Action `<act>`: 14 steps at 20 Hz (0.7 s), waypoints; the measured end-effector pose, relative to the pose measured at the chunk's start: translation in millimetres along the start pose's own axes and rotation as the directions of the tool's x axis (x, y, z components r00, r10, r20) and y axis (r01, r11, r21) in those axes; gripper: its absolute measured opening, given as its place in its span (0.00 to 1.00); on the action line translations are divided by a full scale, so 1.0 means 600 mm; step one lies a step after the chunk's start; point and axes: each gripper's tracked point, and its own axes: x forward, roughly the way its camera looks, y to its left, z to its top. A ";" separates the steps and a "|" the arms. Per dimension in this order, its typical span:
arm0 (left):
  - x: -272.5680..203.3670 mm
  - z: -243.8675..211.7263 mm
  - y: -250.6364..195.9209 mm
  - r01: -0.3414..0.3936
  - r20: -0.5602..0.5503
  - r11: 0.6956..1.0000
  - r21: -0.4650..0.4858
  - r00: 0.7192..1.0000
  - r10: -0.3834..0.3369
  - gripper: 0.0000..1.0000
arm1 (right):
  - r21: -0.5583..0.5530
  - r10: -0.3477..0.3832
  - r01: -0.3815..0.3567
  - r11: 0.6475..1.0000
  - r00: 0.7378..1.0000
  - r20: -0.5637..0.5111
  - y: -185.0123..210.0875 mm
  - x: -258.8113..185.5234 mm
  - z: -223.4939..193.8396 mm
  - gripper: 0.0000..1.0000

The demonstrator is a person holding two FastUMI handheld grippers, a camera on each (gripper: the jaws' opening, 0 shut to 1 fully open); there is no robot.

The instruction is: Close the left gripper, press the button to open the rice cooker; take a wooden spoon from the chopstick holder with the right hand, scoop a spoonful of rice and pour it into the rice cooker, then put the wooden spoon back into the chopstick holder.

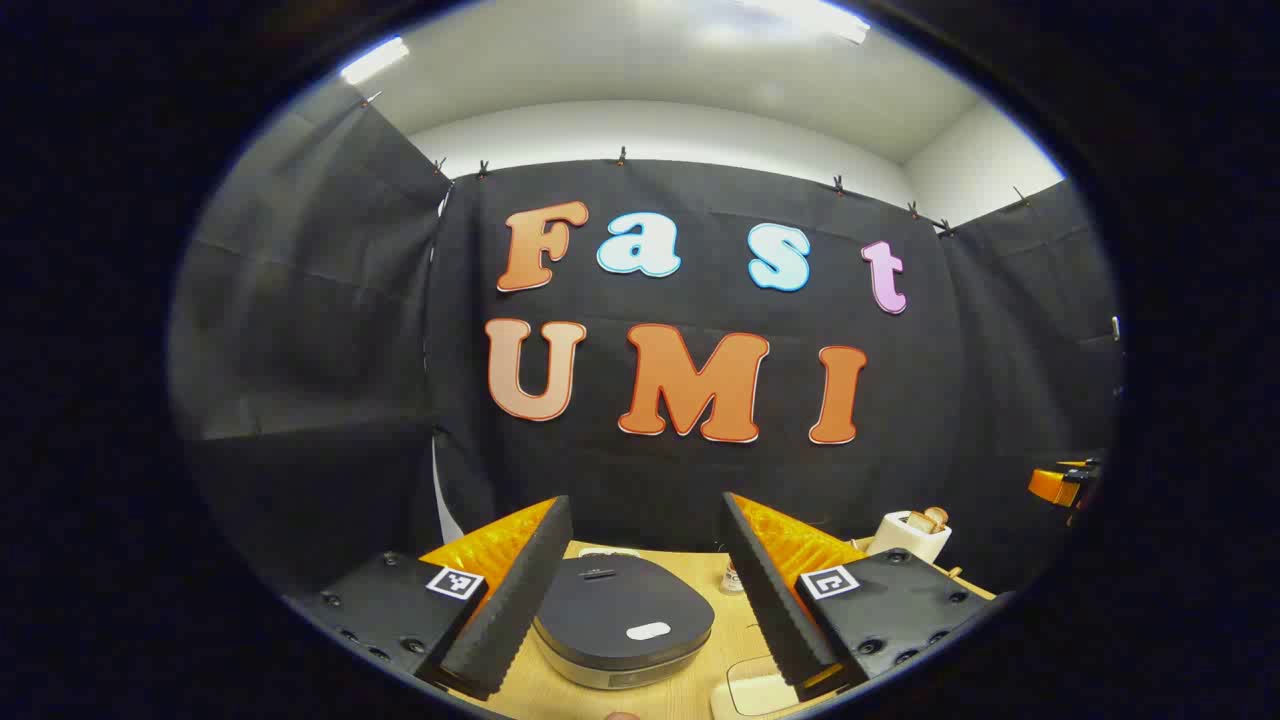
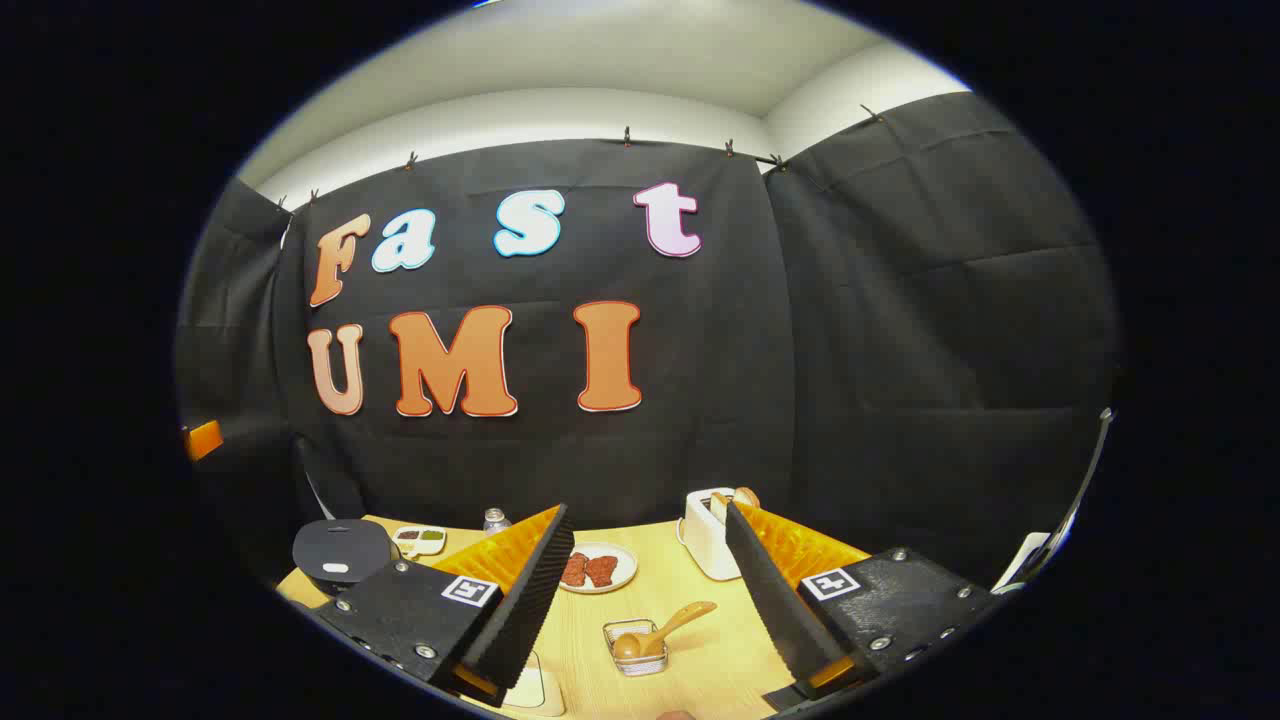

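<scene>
1. In the left gripper view, the left gripper [image 1: 640, 600] has its fingers spread wide apart, gripping nothing; the rice cooker [image 1: 622, 622], lid down, sits on the table [image 1: 730, 640] just ahead, framed in the gap between them.
2. Bare wood lies on the cooker's right side, up to the right finger; a toaster [image 1: 908, 535] stands farther off to the right.
3. In the right gripper view, the right gripper [image 2: 650, 600] is likewise spread and empty.
4. The wooden spoon [image 2: 660, 632] lies tilted in a small wire holder [image 2: 635, 650], ahead between the fingers, with open table around it.
5. A plate [image 2: 598, 568] is beyond the spoon; the cooker is far to the left.
</scene>
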 end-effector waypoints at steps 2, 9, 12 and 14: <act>-0.008 -0.006 0.013 -0.018 -0.011 1.000 0.021 1.000 0.018 0.97 | 0.017 -0.012 0.012 1.000 1.000 0.005 -0.010 0.000 0.009 0.97; -0.007 0.044 0.025 -0.011 -0.023 1.000 -0.022 1.000 0.010 0.99 | 0.011 -0.035 0.034 0.999 0.998 0.057 -0.029 -0.010 0.063 0.95; -0.015 0.066 0.026 0.005 -0.010 0.999 -0.053 1.000 -0.005 0.99 | -0.003 -0.033 0.034 0.999 0.998 0.052 -0.031 -0.020 0.070 0.95; -0.020 0.076 0.042 -0.016 0.013 1.000 -0.027 1.000 0.016 0.99 | -0.009 -0.033 0.033 0.999 0.998 0.056 -0.033 -0.027 0.075 0.95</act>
